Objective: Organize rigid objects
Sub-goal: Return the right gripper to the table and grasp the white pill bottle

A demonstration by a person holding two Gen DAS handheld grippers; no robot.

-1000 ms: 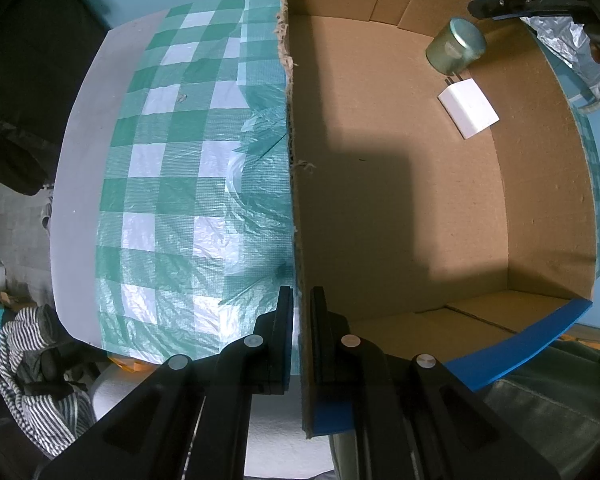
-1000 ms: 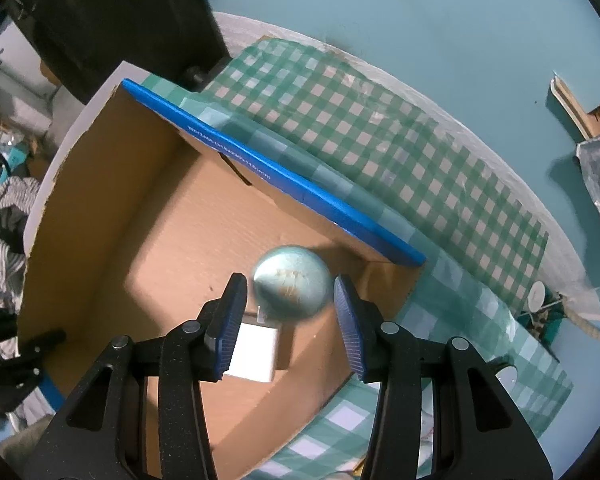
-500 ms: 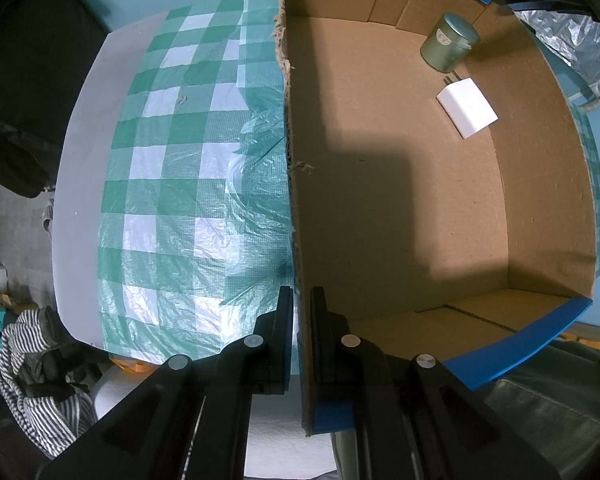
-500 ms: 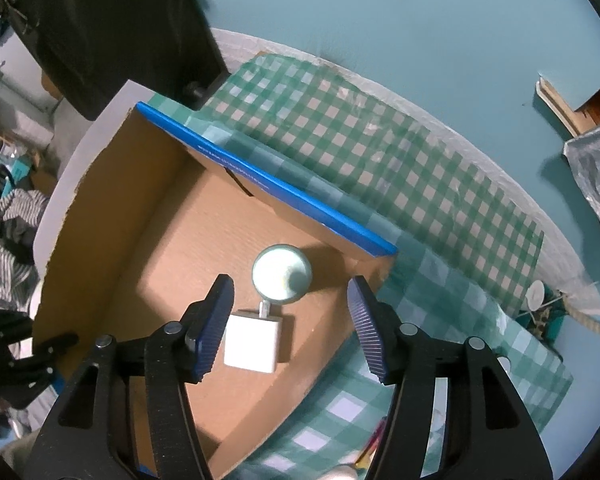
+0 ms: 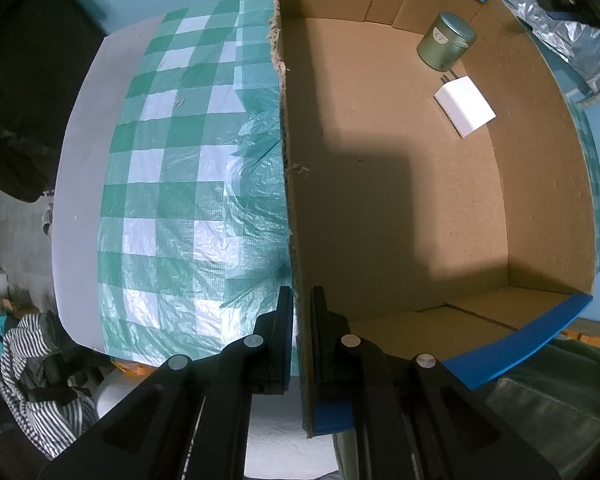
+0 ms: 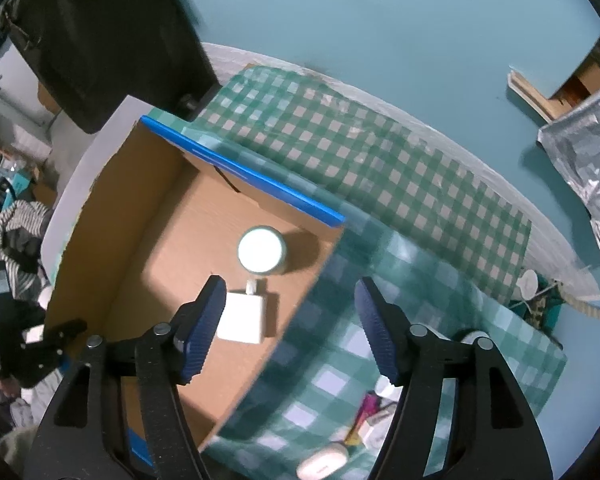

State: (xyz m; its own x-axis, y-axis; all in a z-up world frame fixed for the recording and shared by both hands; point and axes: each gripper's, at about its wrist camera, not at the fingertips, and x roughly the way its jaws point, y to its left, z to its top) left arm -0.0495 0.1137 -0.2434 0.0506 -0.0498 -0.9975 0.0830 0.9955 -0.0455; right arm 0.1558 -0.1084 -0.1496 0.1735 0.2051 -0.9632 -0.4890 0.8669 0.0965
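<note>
A green-and-white checked plastic tablecloth [image 6: 400,184] is covering the pale table, and on it a large open brown cardboard box with blue-edged flaps [image 5: 540,184] is sitting as the collecting container. Judging by how things are lying, the sorting is only partly done: two items are already resting on the box floor, while a small cluster of loose objects [image 6: 364,428] is waiting on the cloth outside the box wall, too blurred to name apart from one pale oval piece and something pink.

Inside the box, a round pale-green metal tin with a lid [image 5: 446,41] is standing upright in the far corner, close to two walls. Just beside it a white rectangular plug adapter [image 5: 465,106] is lying flat, its prongs pointing toward the tin and nearly touching it. The rest of the box floor is lying bare, so plenty of room is remaining.

The left gripper [image 5: 301,336] is pointing straight down and clamping the torn near edge of the box wall between its closed jaws, steadying the container. The right gripper [image 6: 290,326] is hanging above the box corner with nothing between its jaws; they have just been opening and are standing wide apart, the tin and adapter showing well below them. A likely next step is reaching for the loose objects on the cloth.
</note>
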